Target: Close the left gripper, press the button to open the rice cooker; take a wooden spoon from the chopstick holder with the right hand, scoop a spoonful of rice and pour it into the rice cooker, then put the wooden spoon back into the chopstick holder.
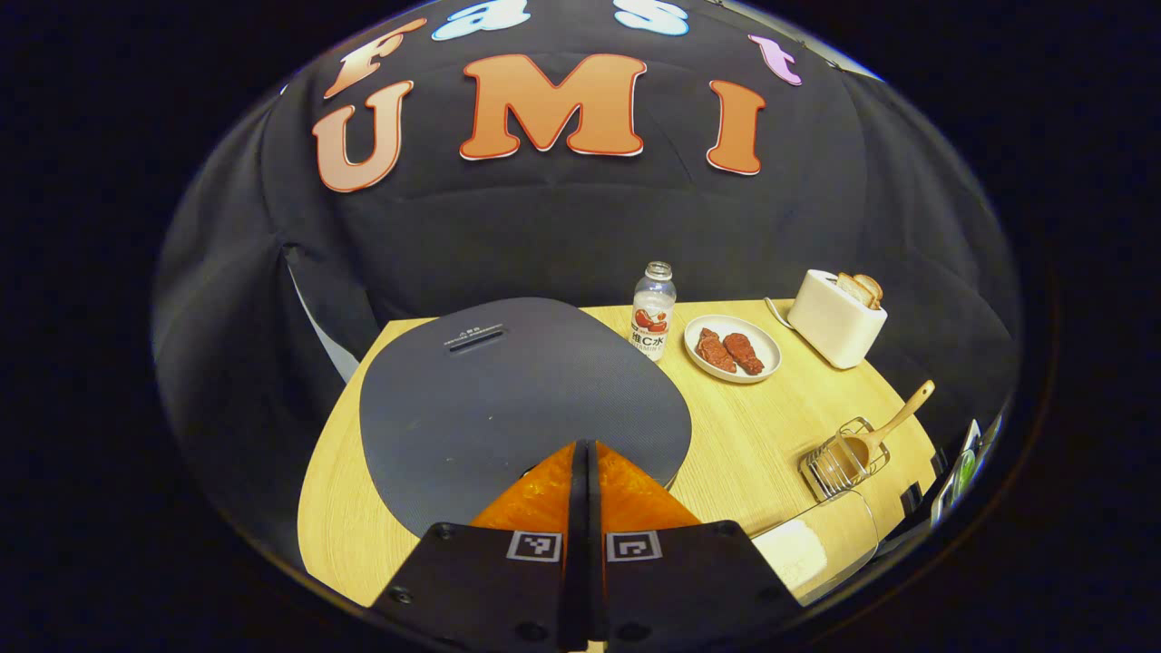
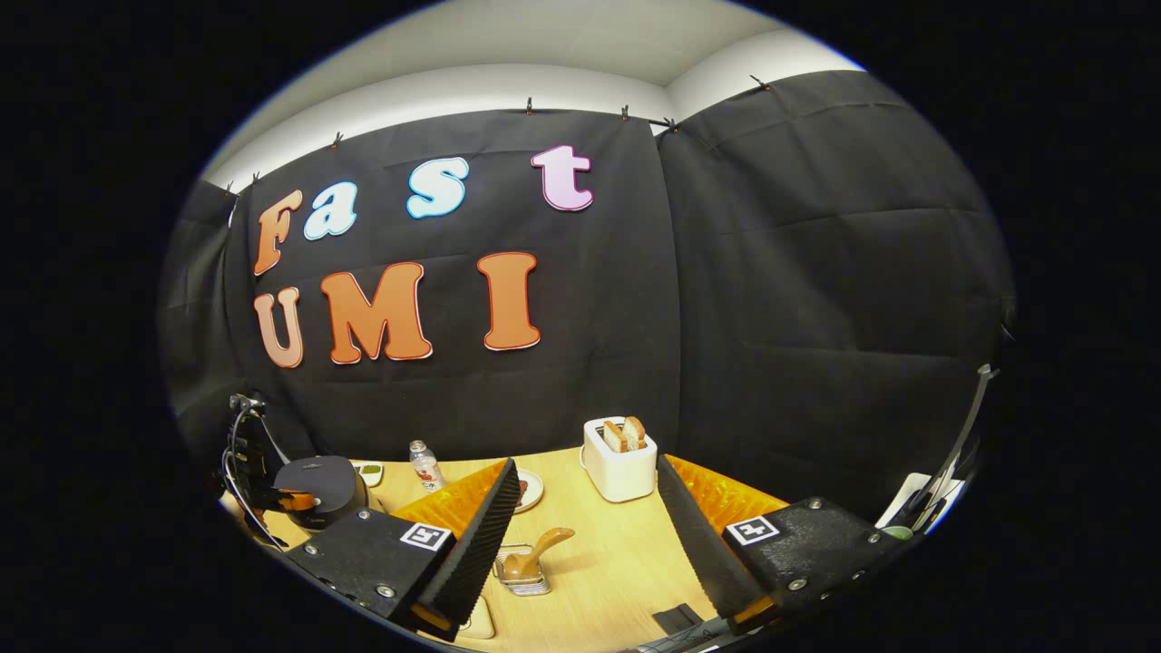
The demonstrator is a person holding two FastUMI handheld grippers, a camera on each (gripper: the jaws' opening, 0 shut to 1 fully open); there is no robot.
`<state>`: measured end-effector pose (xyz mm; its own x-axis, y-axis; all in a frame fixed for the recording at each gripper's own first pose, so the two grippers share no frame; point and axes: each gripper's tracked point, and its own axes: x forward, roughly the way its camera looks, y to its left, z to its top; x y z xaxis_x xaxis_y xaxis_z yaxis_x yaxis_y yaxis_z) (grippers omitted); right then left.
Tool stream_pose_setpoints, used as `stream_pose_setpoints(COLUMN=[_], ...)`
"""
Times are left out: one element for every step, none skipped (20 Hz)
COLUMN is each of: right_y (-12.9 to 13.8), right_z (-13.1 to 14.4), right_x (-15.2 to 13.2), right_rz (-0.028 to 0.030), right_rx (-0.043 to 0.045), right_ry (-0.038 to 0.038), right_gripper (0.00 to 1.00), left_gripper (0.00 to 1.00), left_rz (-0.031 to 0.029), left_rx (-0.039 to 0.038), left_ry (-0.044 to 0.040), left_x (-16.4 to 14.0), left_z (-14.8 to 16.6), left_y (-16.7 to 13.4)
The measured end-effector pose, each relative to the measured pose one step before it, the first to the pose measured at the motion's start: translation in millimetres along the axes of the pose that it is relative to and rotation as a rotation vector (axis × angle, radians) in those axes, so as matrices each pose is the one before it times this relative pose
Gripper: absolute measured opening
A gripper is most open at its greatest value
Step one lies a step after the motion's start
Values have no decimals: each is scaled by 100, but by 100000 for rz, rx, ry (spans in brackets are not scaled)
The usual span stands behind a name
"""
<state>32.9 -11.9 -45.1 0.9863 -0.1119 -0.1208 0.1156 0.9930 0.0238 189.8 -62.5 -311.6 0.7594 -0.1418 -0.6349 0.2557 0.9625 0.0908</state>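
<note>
Left gripper view: the left gripper (image 1: 582, 453) is seen with its jaws pressed together, nothing held between them, poised over the near edge of the rice cooker (image 1: 517, 399). The lid is still down, so the button press is judged to be in hand but not finished; the button itself is hidden under the fingers. To the right on the tabletop (image 1: 762, 426) the chopstick holder (image 1: 839, 462) is noted with the wooden spoon (image 1: 884, 433) standing in it, handle tilted up and to the right. Nearer, a clear container (image 1: 816, 544) is cut off at the edge — its contents are pale, probably the rice, but hard to confirm. Farther off, a bottle (image 1: 653, 313), a plate (image 1: 731, 348) and a toaster (image 1: 836, 317) are recorded.

Right gripper view: the right gripper (image 2: 585, 535) is held with jaws wide apart and empty, well above the chopstick holder (image 2: 521, 571) and wooden spoon (image 2: 540, 551), which lie between the fingers in the picture. The rice cooker (image 2: 322, 490) is seen far left with the other gripper at it. Taking the spoon, scooping, pouring and returning all remain — none is begun.
</note>
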Motion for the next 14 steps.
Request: stream_pose_setpoints(right_y=[15,-137,-192,-137,-50,-86,-121,-203,-101,-48,-53,39,50,34], right_z=[-53,49,145,137,97,19,-156,-178,-189,9,-121,-43,-229,-192], right_x=[-184,-158,-145,-134,-147,-104,-69,-71,9,-20,41,109,111,180], right_rz=[357,31,-203,-10,204,236,235,82,138,160,321,470,523,405], right_rx=[-131,-357,-133,269,626,717,661,619,671,781,756,557,461,493], right_ry=[33,-462,-840,-624,-662,-407,18,296,112,-246,-147,38,259,94], right_gripper=[95,95,95,95,95,95,95,95,95,95,95,95,95,95], left_gripper=[5,5,2,5,4,4,4,2,4,2,4,4,4,4], left_rz=[477,685,1118,1395,1414,1751,1930,1478,1271,-177,-381,517,892,1402], left_rx=[-703,-370,204,548,236,351,-265,-939,-1262,-2460,-2853,-2390,-1448,-530], left_ry=[-1332,-1355,-1597,-132,-3665,-4733,-4488,-5112,-5467,-3249,-3149,-3082,-3340,-3169], left_x=[96,-203,-264,-649,-1002,-959,-1069,-1282,-1140,-1416,-1362,-1329,-1260,-1138], left_z=[179,134,403,142,959,1798,2047,2351,2533,2073,1965,1481,1727,1504], left_y=[84,-21,205,131,106,341,550,591,598,348,342,416,497,590])
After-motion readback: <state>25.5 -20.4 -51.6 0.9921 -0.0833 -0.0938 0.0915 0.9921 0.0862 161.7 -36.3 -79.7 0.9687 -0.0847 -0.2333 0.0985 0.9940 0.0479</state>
